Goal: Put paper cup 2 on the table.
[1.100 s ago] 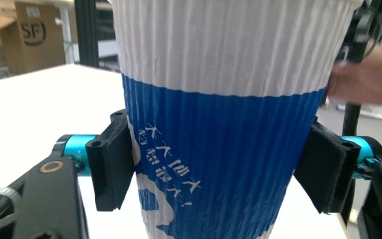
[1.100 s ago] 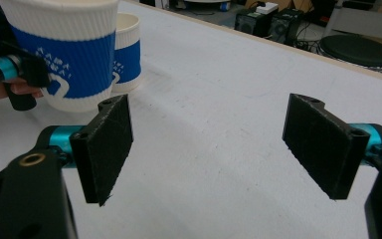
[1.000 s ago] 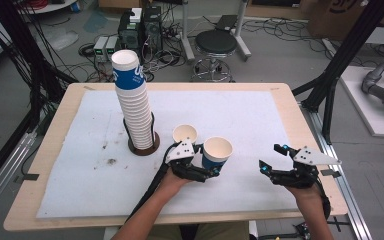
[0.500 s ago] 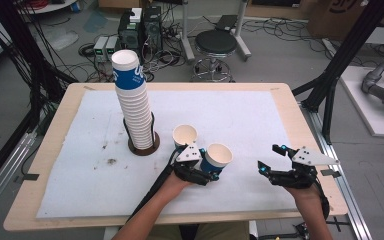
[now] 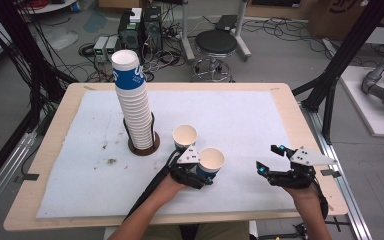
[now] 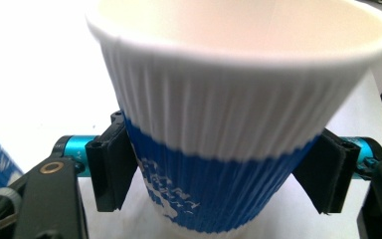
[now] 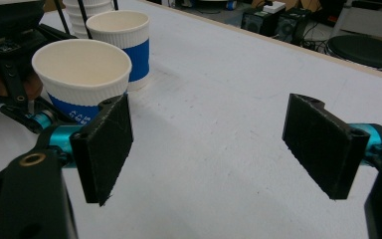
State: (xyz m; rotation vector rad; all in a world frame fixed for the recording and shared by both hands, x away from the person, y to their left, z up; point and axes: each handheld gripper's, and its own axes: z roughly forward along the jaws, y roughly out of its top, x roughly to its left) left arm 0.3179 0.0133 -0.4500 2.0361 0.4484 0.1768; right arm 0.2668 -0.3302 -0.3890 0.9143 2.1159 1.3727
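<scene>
My left gripper [image 5: 203, 173] is shut on a white and blue ribbed paper cup [image 5: 211, 161], upright near the middle front of the white mat. Up close, both black pads [image 6: 110, 169] press the blue band of this cup [image 6: 229, 114]. A second, matching cup [image 5: 185, 136] stands just behind it, empty. A tall stack of the same cups [image 5: 132, 100] rises from a round brown holder [image 5: 143, 146] at the left. My right gripper [image 5: 270, 159] rests open at the front right, nothing between its jaws. In its own view, the right gripper [image 7: 214, 144] looks toward the held cup [image 7: 82, 79].
The white mat [image 5: 250, 120] covers a wooden table [image 5: 70, 95]; small dark specks lie on its left part [image 5: 111, 161]. Black frame posts [image 5: 330, 90] stand off the table's right side. A stool [image 5: 215, 45] and cables are on the floor beyond.
The left gripper and its cup have shifted slightly toward the table's front edge. The right gripper has stayed where it was.
</scene>
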